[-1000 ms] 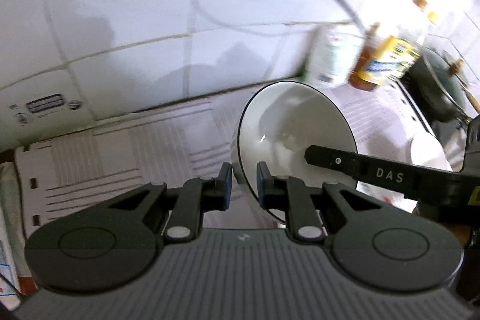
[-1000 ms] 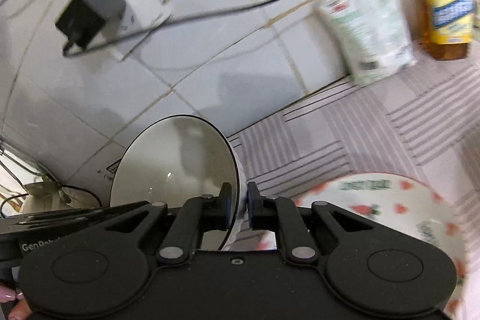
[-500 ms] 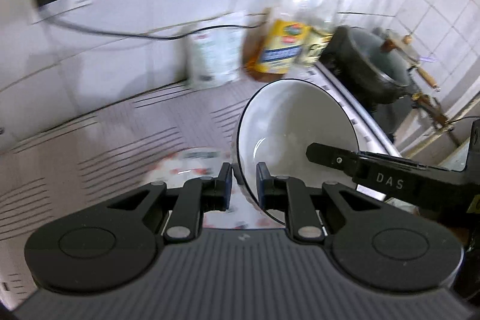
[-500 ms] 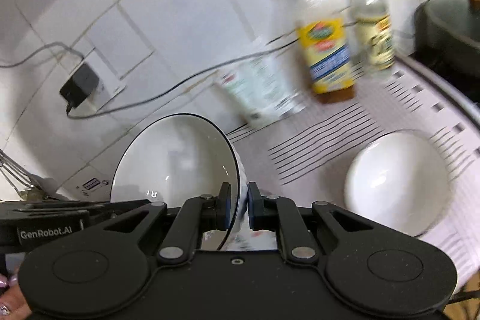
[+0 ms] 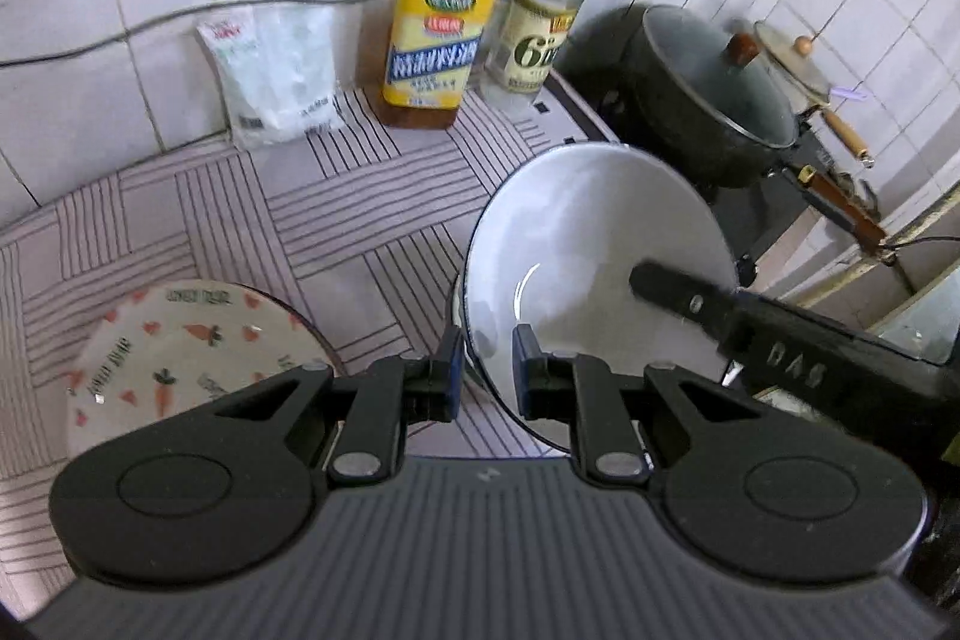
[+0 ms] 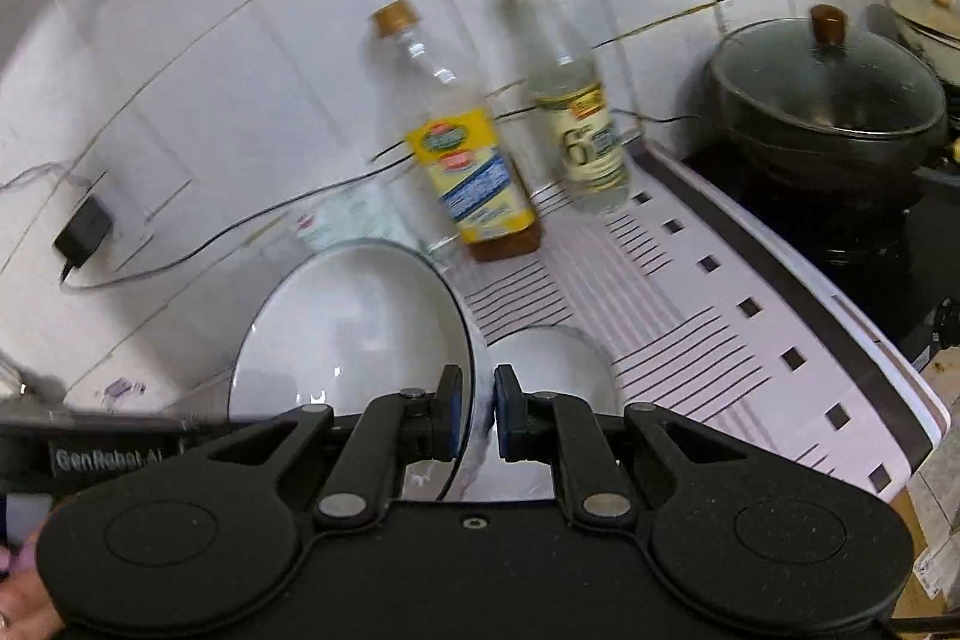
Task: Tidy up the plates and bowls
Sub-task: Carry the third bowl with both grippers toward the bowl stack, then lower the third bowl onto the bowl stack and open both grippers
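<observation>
Sweeping sideways along the counter, we are now facing the two bottles and the dark pot where a second ago the wall socket and its charger were filling both views. We are carrying the white bowl between us, off the counter, tilted up on edge with its hollow facing the left wrist camera. Our left gripper is pointing steeply down, its jaws clenched on the bowl's near rim; our right gripper is angled less steeply, its jaws pinching the rim on the opposite side, and its long black finger is showing across the bowl in the left view. A hand is just peeking in at the lower left corner of the right view.

Counting what we are seeing: one carried bowl, one smaller white bowl resting on the striped mat just beyond our right fingers, one carrot-patterned plate lying on the mat left of the left gripper, two bottles against the tiled wall, one white pouch beside them, and one lidded pot on the stove.
</observation>
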`<state>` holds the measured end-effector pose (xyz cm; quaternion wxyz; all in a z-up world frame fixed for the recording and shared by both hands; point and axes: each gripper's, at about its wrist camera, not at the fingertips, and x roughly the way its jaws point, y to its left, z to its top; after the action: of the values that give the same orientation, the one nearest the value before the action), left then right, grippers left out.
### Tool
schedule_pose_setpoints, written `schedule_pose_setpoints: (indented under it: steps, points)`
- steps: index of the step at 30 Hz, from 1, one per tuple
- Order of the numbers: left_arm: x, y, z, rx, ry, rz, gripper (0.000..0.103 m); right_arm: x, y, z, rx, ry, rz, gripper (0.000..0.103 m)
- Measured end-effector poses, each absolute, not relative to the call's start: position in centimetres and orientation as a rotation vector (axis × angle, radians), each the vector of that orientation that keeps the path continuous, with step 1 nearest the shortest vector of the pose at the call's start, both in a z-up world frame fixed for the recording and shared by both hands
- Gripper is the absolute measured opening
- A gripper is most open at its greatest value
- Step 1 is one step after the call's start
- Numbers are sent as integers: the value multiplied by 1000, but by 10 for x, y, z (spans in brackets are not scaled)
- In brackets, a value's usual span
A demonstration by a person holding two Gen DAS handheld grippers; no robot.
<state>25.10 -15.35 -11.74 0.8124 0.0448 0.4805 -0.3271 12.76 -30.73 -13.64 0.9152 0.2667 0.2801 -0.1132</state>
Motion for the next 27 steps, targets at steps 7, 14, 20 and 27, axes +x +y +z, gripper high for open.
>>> schedule_pose_setpoints:
  steps: [7,14,20,27]
  points:
    - [253,-186,-141,91,1103,-625,15,144,-322,-153,346,659,-216,12]
    - [265,-203,-153,75,1173,-534,17,157,-330,-164,190,694,-137,13]
    - [264,-217,-159,205,1223,-452,18,166,-319,-169,68,696,-65,13]
    - [277,-221,-170,160,1298,-435,23,171,-320,-177,-12,681,-30,13]
